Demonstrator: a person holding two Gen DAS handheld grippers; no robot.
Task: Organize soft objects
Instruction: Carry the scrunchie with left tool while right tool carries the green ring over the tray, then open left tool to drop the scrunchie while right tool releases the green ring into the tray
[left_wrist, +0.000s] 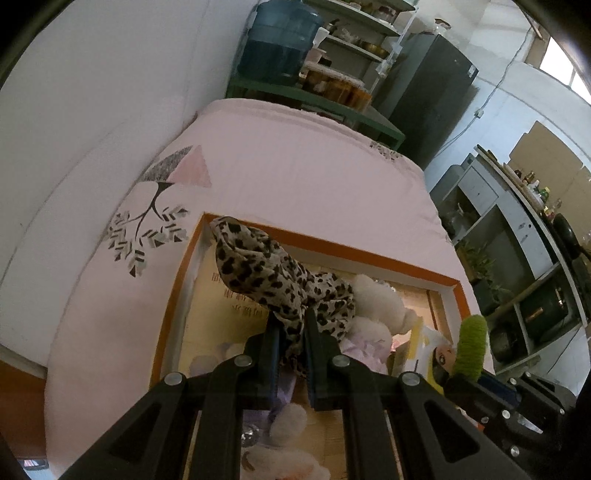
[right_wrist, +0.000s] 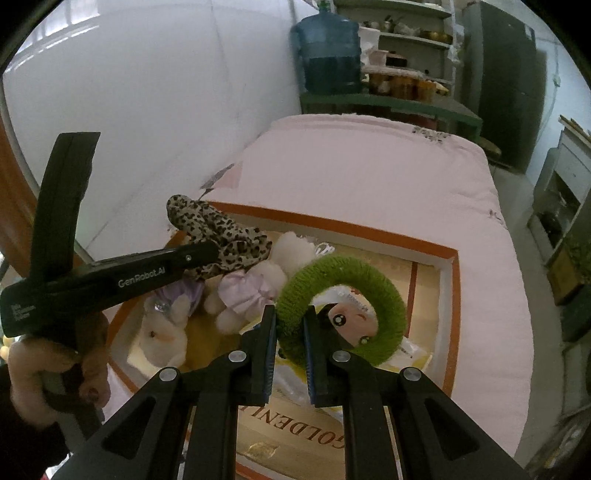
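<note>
My left gripper (left_wrist: 293, 323) is shut on a leopard-print cloth (left_wrist: 258, 266), holding it over the orange-rimmed box (left_wrist: 332, 245) on the pink bed. The same cloth (right_wrist: 218, 232) hangs from the left gripper (right_wrist: 216, 253) in the right wrist view. My right gripper (right_wrist: 290, 312) is shut on a green knitted ring (right_wrist: 343, 271), held above a dark-haired doll (right_wrist: 349, 317) lying in the box (right_wrist: 369, 230). The ring's edge (left_wrist: 471, 347) shows in the left wrist view. White plush toys (right_wrist: 258, 280) in lilac dresses lie inside the box.
The pink bedspread (left_wrist: 295, 162) stretches beyond the box toward a green shelf with a blue water jug (right_wrist: 328, 51). A white wall (right_wrist: 147, 92) runs along the left. Shelving and a dark cabinet (left_wrist: 432, 85) stand to the right. A hand (right_wrist: 37, 362) grips the left tool.
</note>
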